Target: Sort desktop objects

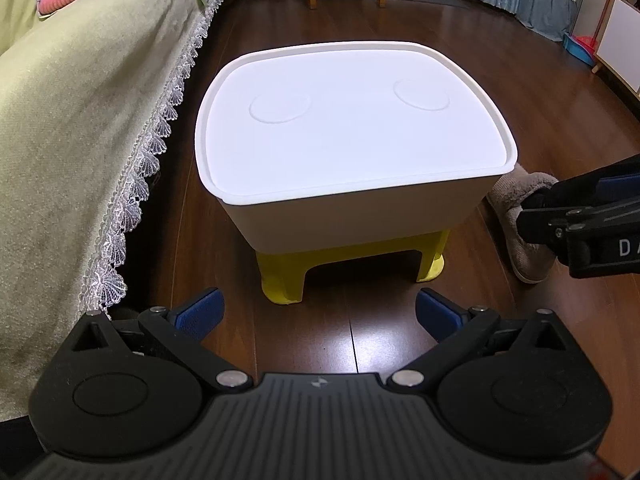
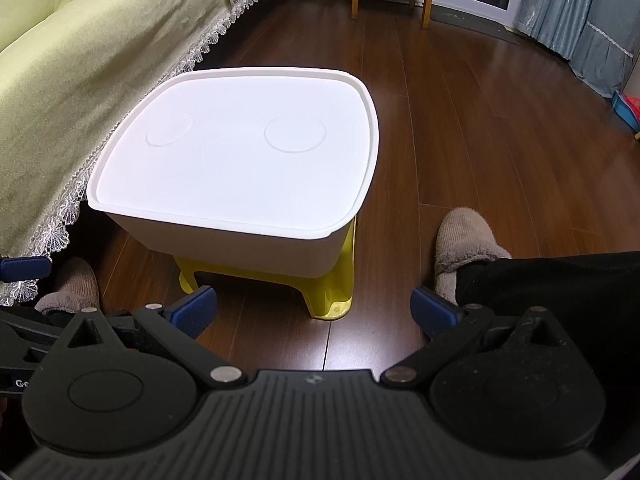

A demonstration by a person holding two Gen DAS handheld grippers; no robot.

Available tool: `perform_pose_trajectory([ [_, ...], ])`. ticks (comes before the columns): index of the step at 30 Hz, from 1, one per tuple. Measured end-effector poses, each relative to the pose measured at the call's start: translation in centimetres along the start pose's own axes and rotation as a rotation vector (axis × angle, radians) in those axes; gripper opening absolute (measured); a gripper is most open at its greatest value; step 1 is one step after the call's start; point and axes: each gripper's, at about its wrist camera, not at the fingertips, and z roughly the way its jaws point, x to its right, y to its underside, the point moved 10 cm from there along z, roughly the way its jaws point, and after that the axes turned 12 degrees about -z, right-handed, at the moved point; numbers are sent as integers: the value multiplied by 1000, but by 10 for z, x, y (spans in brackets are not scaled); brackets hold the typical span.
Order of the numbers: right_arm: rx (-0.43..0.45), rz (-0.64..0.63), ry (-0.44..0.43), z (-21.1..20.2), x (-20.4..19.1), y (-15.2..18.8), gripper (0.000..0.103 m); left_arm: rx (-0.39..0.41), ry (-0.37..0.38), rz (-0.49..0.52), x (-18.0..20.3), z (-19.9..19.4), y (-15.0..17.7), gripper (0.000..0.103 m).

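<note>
A: Where were the things to sort?
B: None in view. The white lidded bin (image 1: 352,136) sat centre frame on a yellow stool (image 1: 352,264), prob. raised so the lid worked as the surface at seated height. Lid top was bare, just two round dimples.

A: Grippers?
B: Left gripper (image 1: 318,312) low at bottom centre, jaws wide, holding nothing. Right gripper (image 2: 314,308) same: jaws wide, empty. Both hung short of the bin, w/ floor between.

A: Why back there?
B: Looked like a rest pose; slippers (image 2: 460,244) either side of the stool, couch cover (image 2: 100,60) upper left.

A: Progress?
B: Either not begun or done; can't tell which.
</note>
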Motion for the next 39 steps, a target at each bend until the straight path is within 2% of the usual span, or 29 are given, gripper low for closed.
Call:
perform_pose_trajectory([
  [10, -4, 4, 1, 1, 0, 1, 102, -1, 7, -21, -2, 0, -1, 102],
  [39, -13, 10, 1, 3, 2, 2, 102, 37, -6, 14, 2, -4, -3, 102],
])
